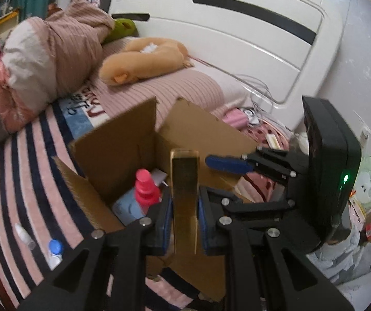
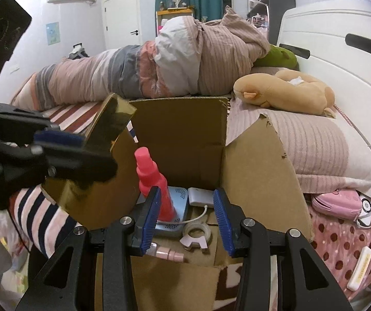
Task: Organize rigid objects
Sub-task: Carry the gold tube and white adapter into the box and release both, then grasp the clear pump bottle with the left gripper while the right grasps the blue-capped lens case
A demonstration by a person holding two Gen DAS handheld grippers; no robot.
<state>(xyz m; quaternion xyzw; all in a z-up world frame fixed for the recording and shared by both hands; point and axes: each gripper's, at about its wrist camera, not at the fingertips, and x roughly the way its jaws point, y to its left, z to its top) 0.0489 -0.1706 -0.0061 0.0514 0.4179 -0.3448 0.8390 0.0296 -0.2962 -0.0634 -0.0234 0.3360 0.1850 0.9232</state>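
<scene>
My left gripper [image 1: 184, 223] is shut on a long gold box [image 1: 184, 194] and holds it above the open cardboard box [image 1: 123, 150] on the bed. The gold box also shows in the right wrist view [image 2: 110, 124], held by the left gripper [image 2: 63, 142]. My right gripper [image 2: 185, 215] is open and empty over the cardboard box [image 2: 258, 171]; it shows in the left wrist view [image 1: 227, 164] too. Inside the box are a red bottle [image 2: 153, 178], a blue case [image 2: 179, 199], a white charger [image 2: 201, 197], a tape dispenser [image 2: 195, 235] and a pink piece [image 2: 170, 255].
Two small bottles [image 1: 53, 251] lie on the striped blanket [image 1: 17, 181] left of the box. A tan plush toy [image 2: 284, 90], rolled bedding [image 2: 159, 64], a pink pouch [image 2: 338, 203] and cables lie around. The white headboard [image 1: 237, 39] stands behind.
</scene>
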